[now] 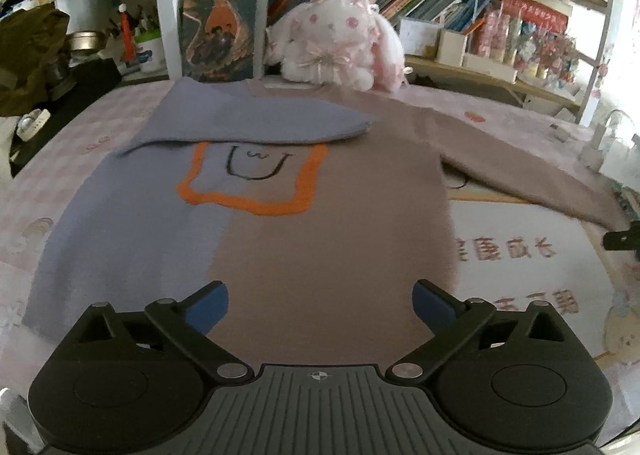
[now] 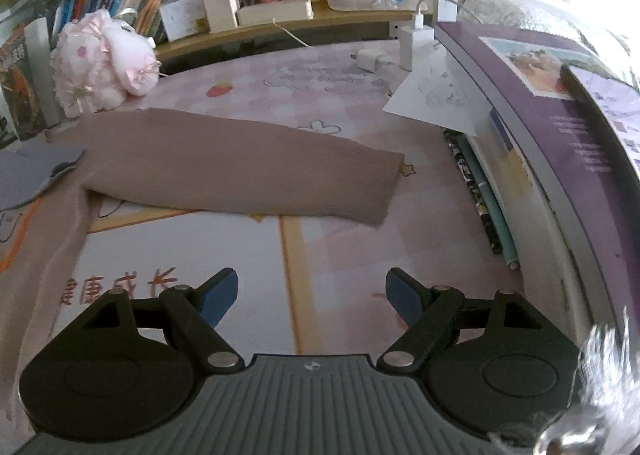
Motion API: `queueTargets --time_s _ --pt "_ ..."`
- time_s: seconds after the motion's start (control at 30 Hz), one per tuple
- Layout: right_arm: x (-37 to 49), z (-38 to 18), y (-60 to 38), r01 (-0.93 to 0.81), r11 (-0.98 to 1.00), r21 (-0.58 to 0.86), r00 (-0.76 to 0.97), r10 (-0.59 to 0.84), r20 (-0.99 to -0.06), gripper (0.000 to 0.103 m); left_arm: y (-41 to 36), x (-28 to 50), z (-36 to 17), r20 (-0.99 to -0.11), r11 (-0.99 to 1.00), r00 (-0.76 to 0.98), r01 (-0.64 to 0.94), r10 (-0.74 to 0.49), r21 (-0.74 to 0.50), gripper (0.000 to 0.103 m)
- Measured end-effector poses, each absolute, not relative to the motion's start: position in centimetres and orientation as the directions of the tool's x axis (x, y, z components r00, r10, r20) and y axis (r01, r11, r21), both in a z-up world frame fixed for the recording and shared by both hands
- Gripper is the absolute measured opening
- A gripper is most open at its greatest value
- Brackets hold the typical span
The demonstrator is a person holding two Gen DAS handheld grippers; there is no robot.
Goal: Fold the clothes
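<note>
A knitted sweater (image 1: 312, 247), half lavender-blue and half dusty pink with an orange outlined square on the chest, lies flat on a pink patterned table mat (image 1: 532, 267). Its blue sleeve (image 1: 256, 119) is folded across the chest. Its pink sleeve (image 2: 240, 167) stretches out to the right, flat on the mat. My left gripper (image 1: 320, 307) is open and empty, hovering over the sweater's lower hem. My right gripper (image 2: 312, 295) is open and empty over bare mat, in front of the pink sleeve's cuff (image 2: 384, 187).
A pink plush bunny (image 1: 340, 43) sits at the back of the table before shelves of books. A large purple book (image 2: 560, 127), papers, pens (image 2: 480, 191) and a white charger (image 2: 412, 43) lie along the right side. Dark clutter stands at far left.
</note>
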State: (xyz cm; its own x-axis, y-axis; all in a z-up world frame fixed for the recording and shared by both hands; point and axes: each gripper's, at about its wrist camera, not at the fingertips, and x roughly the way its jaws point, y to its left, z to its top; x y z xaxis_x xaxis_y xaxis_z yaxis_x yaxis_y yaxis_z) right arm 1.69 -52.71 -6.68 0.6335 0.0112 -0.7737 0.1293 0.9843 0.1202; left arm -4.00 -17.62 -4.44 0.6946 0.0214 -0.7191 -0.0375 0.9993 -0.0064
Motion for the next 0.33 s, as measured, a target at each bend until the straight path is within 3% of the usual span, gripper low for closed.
queueTargets --time_s 0.33 --pt "4.7 -8.2 -55.0 0.147 0.974 0.173 0.631 0.042 -0.775 0.079 -20.5 -4.1 -3.8 -0.705 1.000 0.709 -0.007 0.022 0.023 0.101"
